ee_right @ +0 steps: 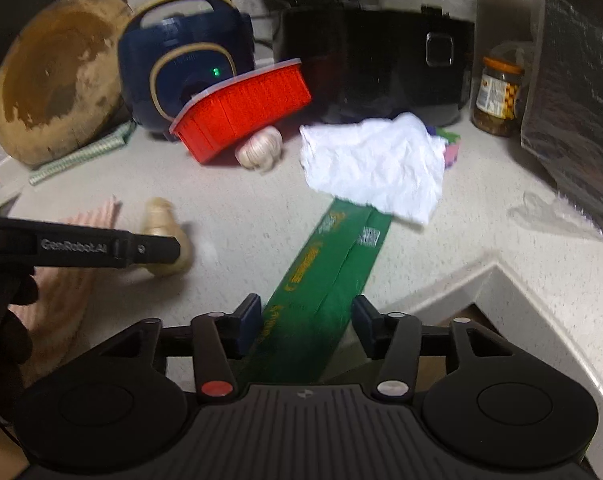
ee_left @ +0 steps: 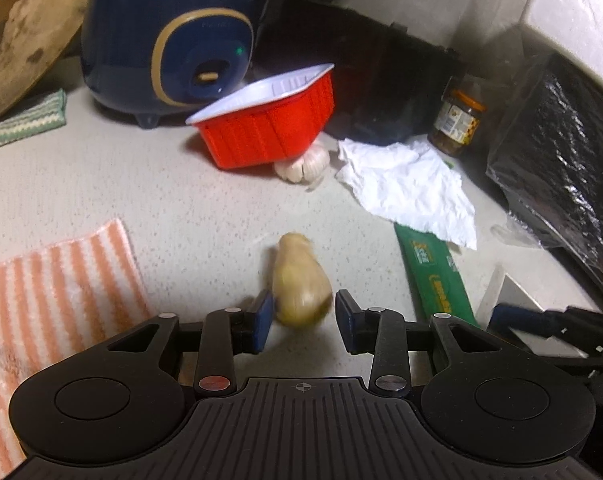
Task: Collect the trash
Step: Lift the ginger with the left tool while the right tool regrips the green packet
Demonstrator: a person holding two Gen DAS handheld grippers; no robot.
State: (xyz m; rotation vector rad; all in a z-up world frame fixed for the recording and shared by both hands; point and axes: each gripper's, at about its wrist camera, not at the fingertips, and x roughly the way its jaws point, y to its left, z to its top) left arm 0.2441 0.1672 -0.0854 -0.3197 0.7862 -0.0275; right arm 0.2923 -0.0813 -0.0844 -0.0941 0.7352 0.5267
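A pale yellow lump (ee_left: 299, 280), perhaps ginger, lies blurred on the speckled counter. My left gripper (ee_left: 305, 314) has both blue pads against the sides of its near end. In the right wrist view one left finger (ee_right: 149, 249) covers the lump (ee_right: 161, 212). A long green wrapper (ee_right: 325, 276) runs from under a crumpled white tissue (ee_right: 373, 164) toward me. My right gripper (ee_right: 307, 320) stands open around the wrapper's near end, with a thin gap at each pad. The wrapper (ee_left: 437, 280) and tissue (ee_left: 409, 188) also show in the left wrist view.
A red tray (ee_left: 265, 132) leans on a garlic bulb (ee_left: 303, 164) before a navy cooker (ee_left: 161, 40). A black appliance (ee_right: 377, 64), a jar (ee_right: 497, 96) and a black bag (ee_right: 573, 80) stand behind. An orange striped cloth (ee_left: 49, 292) lies left. The counter edge (ee_right: 541, 300) drops off at right.
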